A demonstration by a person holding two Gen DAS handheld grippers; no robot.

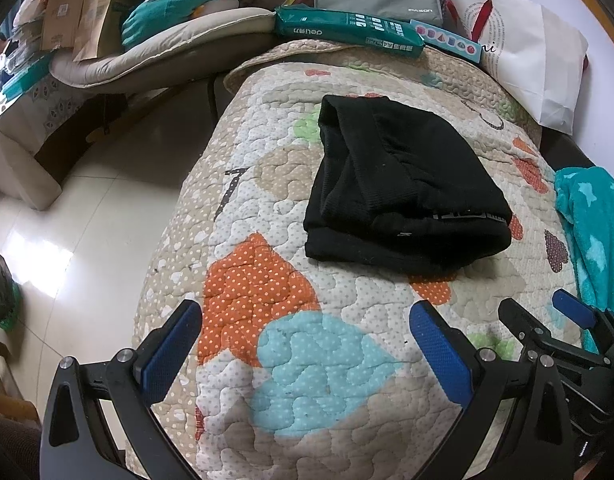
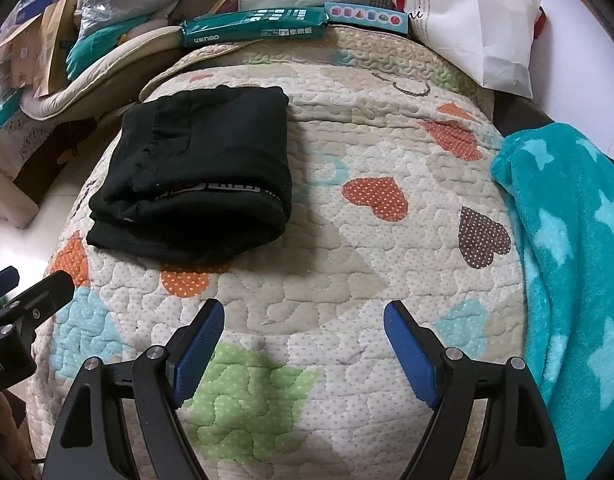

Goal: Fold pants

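**Both grippers empty and clear of folded pants**

Nearest the left wrist camera, the left gripper (image 1: 305, 336) hangs over the near edge of the quilt (image 1: 359, 360), above the orange and pale blue heart patches. Its 2 blue-padded fingers (image 1: 173, 350) stand wide apart with nothing between them; it is released and touches neither cloth nor bedding, as far as the view shows.

The right gripper (image 2: 303, 340) is in the same condition: jaws spread wide, empty, poised above the green patch near the quilt's front edge. It appears beside the left gripper at the lower right of the left view, fingers likewise parted.

The pants (image 1: 403, 184) lie on the quilt ahead of both grippers, well apart from either. They form a compact black rectangle of several stacked layers, with a printed band showing along the near fold. The edges look reasonably aligned, though the left side shows a looser, bulging fold.

Judgement: the bundle sits squarely on open bedding, away from the teal blanket (image 2: 567, 240) at the right and the clutter at the far edge, which suits a finished placement. With both grippers withdrawn and released, the folding appears complete or nearly so.
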